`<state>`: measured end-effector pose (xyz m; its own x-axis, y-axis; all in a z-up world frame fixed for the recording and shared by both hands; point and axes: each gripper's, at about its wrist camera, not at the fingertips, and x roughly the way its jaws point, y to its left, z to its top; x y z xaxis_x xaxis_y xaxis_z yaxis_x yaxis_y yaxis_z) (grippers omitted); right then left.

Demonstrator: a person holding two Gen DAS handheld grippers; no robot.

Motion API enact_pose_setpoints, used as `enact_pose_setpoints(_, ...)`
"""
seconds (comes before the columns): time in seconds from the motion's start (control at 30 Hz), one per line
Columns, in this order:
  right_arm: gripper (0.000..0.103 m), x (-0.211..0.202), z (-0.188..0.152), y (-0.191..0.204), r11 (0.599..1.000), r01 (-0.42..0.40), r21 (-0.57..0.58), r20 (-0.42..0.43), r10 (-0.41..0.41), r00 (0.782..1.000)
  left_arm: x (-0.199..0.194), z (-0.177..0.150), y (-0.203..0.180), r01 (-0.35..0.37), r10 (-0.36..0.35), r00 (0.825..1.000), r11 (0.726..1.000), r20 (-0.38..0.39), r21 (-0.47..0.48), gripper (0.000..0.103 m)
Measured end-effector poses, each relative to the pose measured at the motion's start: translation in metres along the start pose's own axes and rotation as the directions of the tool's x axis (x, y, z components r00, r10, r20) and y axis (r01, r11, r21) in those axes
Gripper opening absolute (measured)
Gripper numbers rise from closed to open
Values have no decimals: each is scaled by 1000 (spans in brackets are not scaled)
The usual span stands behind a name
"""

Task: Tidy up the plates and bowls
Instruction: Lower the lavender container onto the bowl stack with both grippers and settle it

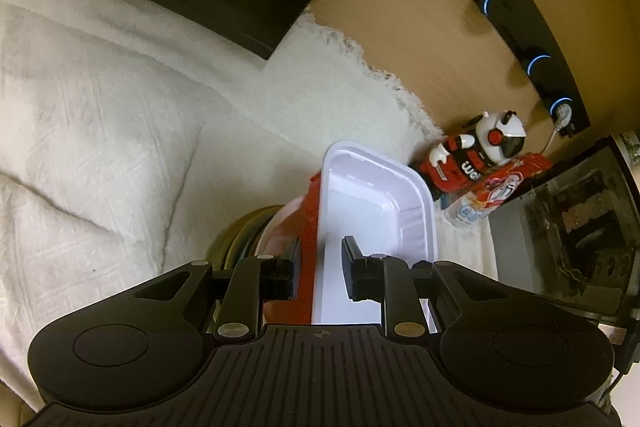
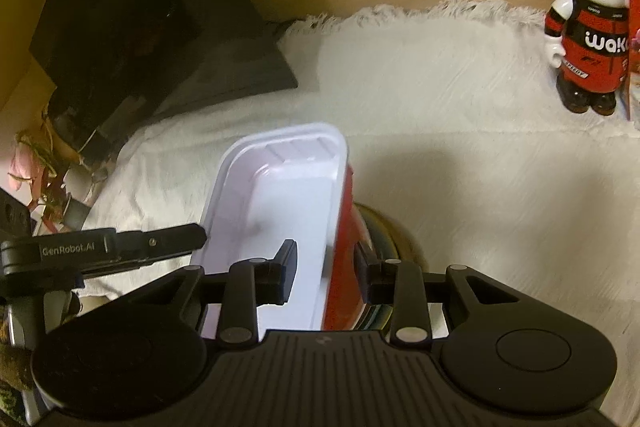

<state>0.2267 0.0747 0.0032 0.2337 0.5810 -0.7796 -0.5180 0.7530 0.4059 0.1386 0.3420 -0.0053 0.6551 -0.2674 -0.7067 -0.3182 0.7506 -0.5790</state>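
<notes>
So both tongs are on the same thing here: a white rectangular plastic tray [image 1: 372,203] sitting on a red dish [image 1: 310,227], which tops a stack of round plates with a gold-rimmed one [image 1: 236,231] poking out underneath. The whole pile rests on a white textured cloth [image 1: 100,131] covering the surface.

The left tongs [image 1: 320,267] straddle one long side of the tray, one finger outside against the red dish, the other inside the tray. There's a visible gap next to the inner finger, so I can't tell if it's actually pinching or just spread around the wall. The right tongs [image 2: 324,271] do the same on the opposite long side, one finger in the tray, one outside over the red rim, and same story: can't tell if they're clamped.

Only the right wrist view shows the other tool, a black arm marked GenRobot.AI [image 2: 120,247] reaching the tray's edge, plus some pinkish flowers [image 2: 36,171] at the left. Only the left wrist view shows a black panel with blue glowing rings [image 1: 520,35] on the wooden wall and a dark glass-fronted box [image 1: 568,223].

Both views catch the red, white and black toy robot [image 2: 588,23] standing on the cloth, well apart from the stack.
</notes>
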Motion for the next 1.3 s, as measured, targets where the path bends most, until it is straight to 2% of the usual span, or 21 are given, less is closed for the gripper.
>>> enact_pose_setpoints(0.23,31,12,6,2,1000,18,0,-2,-18,1000,12,10,9,-10,10,1000,999,-10,-31,23)
enact_pose_setpoints(1.0,30,49,26,-13,999,43,8,-29,-43,999,52,31,9,-10,8,997,1000,-80,-23,22)
enact_pose_setpoints(1.2,31,46,26,-15,999,41,8,-29,-40,999,40,28,2,18,-18,997,1000,-74,-8,22)
enact_pose_setpoints(1.3,32,34,23,-11,1000,-2,4,-25,2,1000,32,24,-1,15,-15,997,1000,-75,5,22)
